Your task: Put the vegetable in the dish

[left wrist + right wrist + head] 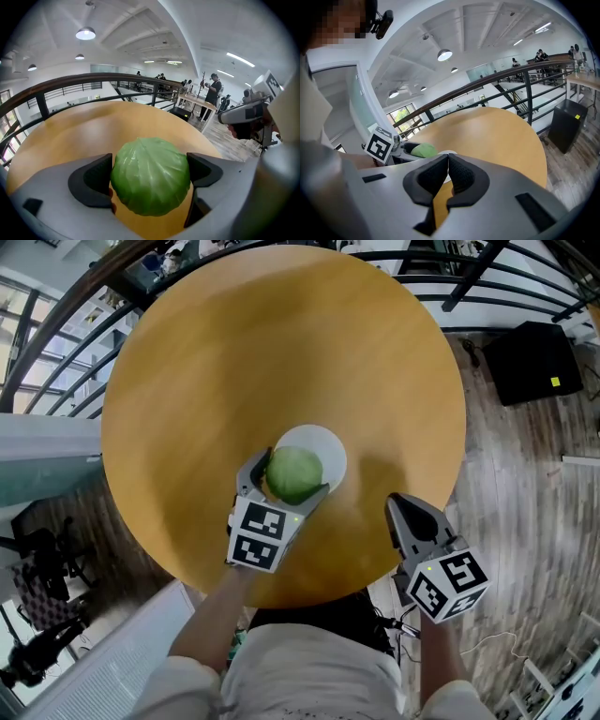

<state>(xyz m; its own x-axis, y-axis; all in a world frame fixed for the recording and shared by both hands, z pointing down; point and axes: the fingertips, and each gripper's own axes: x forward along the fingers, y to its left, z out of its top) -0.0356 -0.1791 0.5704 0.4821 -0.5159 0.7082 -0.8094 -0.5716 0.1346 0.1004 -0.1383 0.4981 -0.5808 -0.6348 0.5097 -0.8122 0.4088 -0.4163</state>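
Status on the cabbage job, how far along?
Done: the round green cabbage is picked up and clamped in the left gripper. In hand: it sits at the near-left rim of the white round dish on the round wooden table; whether it touches the dish is unclear. Left: set it in the dish and release. The right gripper is shut and empty near the table edge.

The round counter (234,362) has a smooth, light-brown wooden top. A single white dish (330,452) rests on it, a little off centre, toward the near edge.
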